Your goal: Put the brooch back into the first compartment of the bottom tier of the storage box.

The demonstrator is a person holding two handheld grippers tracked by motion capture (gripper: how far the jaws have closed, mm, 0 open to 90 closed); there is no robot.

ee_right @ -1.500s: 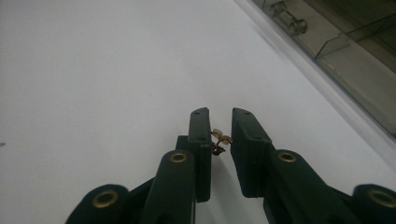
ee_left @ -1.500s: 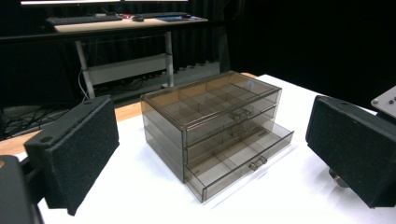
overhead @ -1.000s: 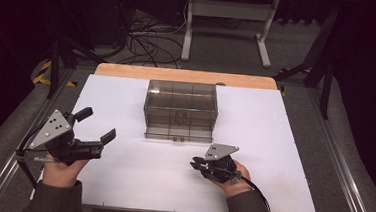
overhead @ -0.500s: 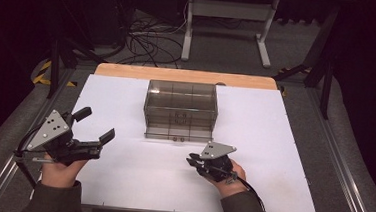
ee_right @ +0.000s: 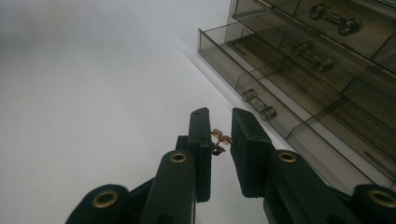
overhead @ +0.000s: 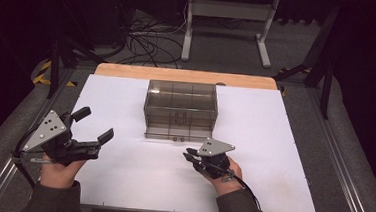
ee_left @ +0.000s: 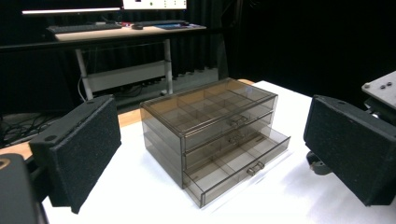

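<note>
In the high view, the drawer box [overhead: 180,110] stands mid-table; the left gripper [overhead: 93,127], jaws wide apart, is well left of it. The right gripper [overhead: 188,153] is just before it.

In the left gripper view, the bottom drawer [ee_left: 238,165] is pulled out.

In the right gripper view, the jaws pinch a small gold piece [ee_right: 219,140] near that drawer's handle [ee_right: 259,104].

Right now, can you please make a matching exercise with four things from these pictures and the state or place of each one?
Things:
1. left tool
2. right tool
3. bottom drawer of the smoky clear plastic drawer box
4. small gold-coloured metal piece

States:
A. pulled out
B. jaws wide apart, holding nothing
C. between two black jaws
D. jaws nearly closed on a tiny item

Pairs: 1-B, 2-D, 3-A, 4-C
</note>
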